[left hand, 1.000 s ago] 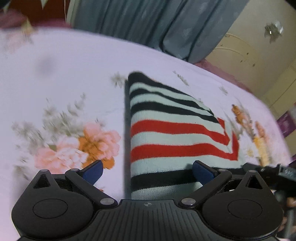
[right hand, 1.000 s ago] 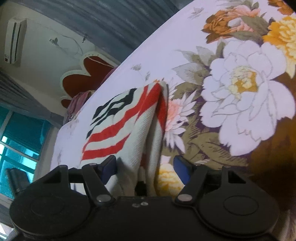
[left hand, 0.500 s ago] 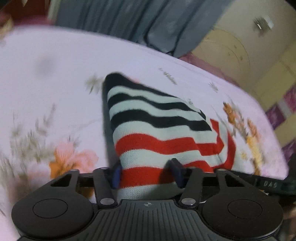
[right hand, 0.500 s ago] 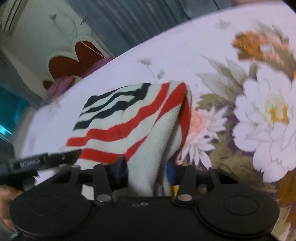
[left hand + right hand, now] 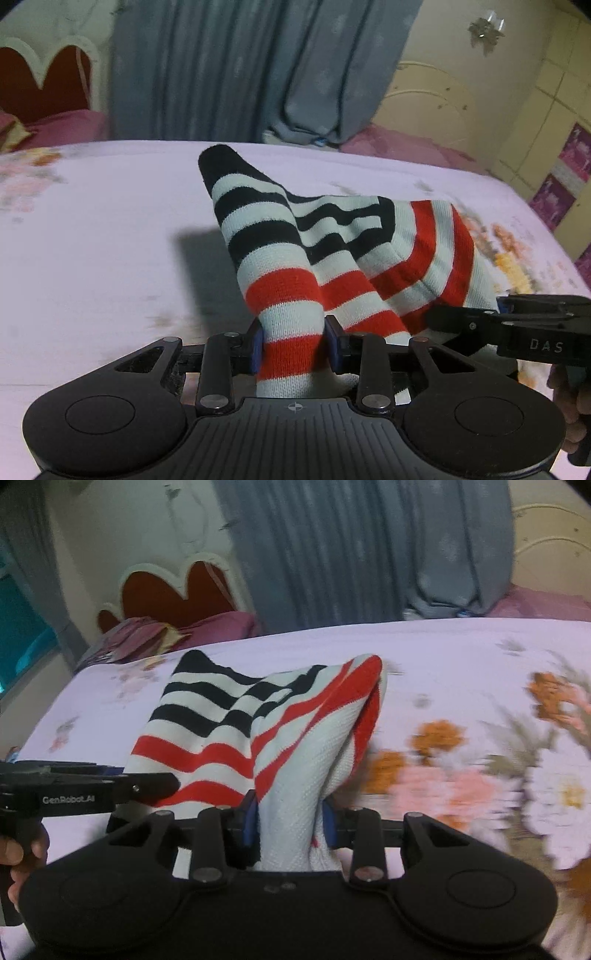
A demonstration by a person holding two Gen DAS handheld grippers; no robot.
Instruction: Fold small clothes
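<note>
A small knitted garment (image 5: 332, 236) with black, white and red stripes is raised off the flowered bed sheet (image 5: 92, 240) like a tent, and its far end still rests on the bed. My left gripper (image 5: 293, 343) is closing, its blue pads pressing a bunched near corner of the knit. In the right wrist view the garment (image 5: 221, 716) shows its white inner side, and my right gripper (image 5: 290, 823) is closing on the other near corner, pads pressing the cloth. Each gripper appears side-on in the other's view: the right gripper (image 5: 461, 317) and the left gripper (image 5: 147, 786).
The bed sheet (image 5: 480, 672) spreads wide around the garment, with large flower prints to the right. A red scalloped headboard (image 5: 173, 590) and pink pillows stand at the far left. Grey curtains (image 5: 240, 66) hang behind the bed, and a cream wardrobe (image 5: 517, 110) stands at right.
Both grippers went from open around the flat garment's near edge to closed on it. They rose, pulling that edge up off the bed, and the right gripper rolled toward level.
</note>
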